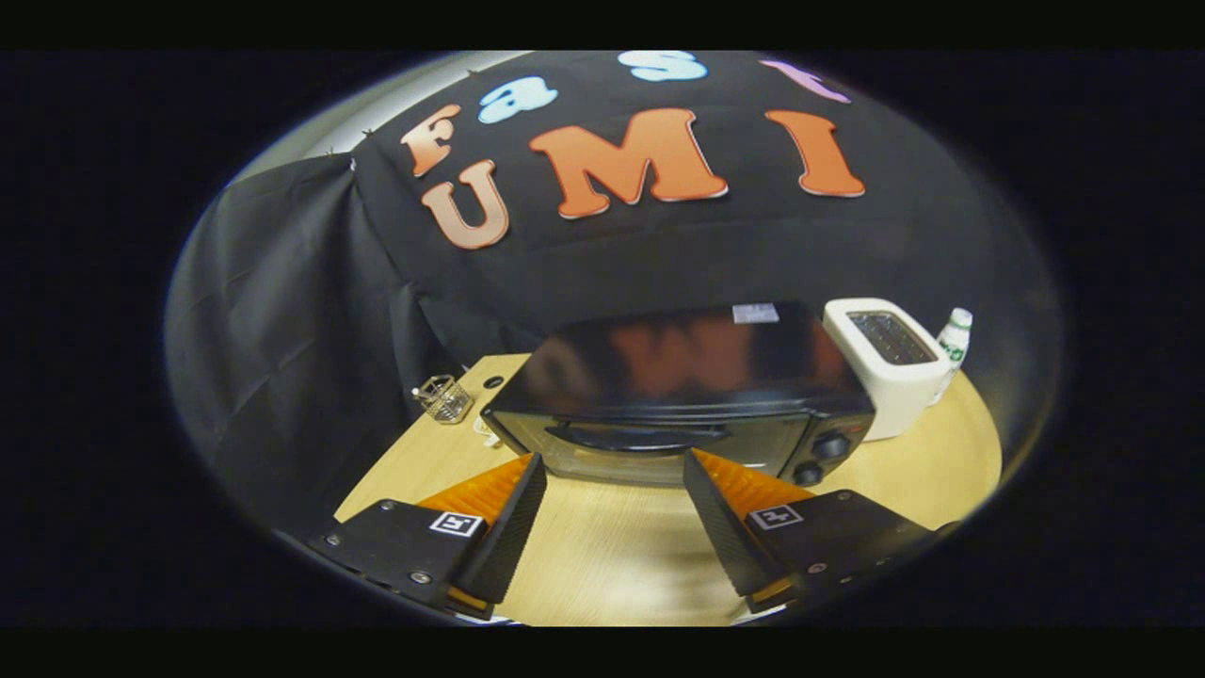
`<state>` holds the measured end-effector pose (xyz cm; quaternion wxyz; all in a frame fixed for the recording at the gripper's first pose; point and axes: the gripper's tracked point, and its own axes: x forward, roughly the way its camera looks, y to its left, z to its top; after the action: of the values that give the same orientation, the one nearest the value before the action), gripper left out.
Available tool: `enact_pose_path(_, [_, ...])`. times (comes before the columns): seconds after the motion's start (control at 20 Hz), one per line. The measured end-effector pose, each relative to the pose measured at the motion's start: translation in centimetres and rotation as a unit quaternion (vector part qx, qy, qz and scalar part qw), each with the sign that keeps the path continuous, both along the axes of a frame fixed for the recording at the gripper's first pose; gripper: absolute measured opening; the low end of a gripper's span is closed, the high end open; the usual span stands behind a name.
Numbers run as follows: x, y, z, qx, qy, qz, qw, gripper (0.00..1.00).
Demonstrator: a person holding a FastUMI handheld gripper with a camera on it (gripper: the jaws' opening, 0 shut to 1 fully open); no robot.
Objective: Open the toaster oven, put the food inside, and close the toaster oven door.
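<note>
A: Start at the left. What stands on the surface [602,565] there?

B: A small wire basket [443,397], near the back edge, against the dark cloth wall. It sits just left of the toaster oven and apart from it.

A: And the toaster oven itself?

B: The toaster oven [680,395] is black, in the middle of the surface, just beyond the fingertips. Its glossy top mirrors the wall. The glass door faces the gripper and is shut, with the long handle [640,435] across its upper part. Two round knobs [821,458] sit one above the other at the door's right side.

A: How does the gripper stand?

B: The gripper [614,466] is wide open. Its two fingers are spread well apart, the left fingertip [533,471] near the door's lower left corner, the right one near the lower middle of the door. Bare surface lies between them. They hold nothing, and I cannot tell for certain whether the tips touch the oven front; they look just short of it.

A: Further right?

B: A white pop-up toaster [890,363] stands just beside the oven's right rear corner. Behind that, a small white bottle [954,341] with green on its label stands upright near the surface's edge
</note>
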<state>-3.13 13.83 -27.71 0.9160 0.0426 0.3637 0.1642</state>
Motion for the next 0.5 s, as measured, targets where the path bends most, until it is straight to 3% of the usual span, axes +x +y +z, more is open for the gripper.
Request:
enact_pose_path(0.25, [3.2,-4.1,12.2,-0.018,-0.138,-0.018,0.99,0.93])
enact_pose_path(0.5, [4.1,-7.9,22.2,-0.043,-0.258,-0.048,0.964,0.95])
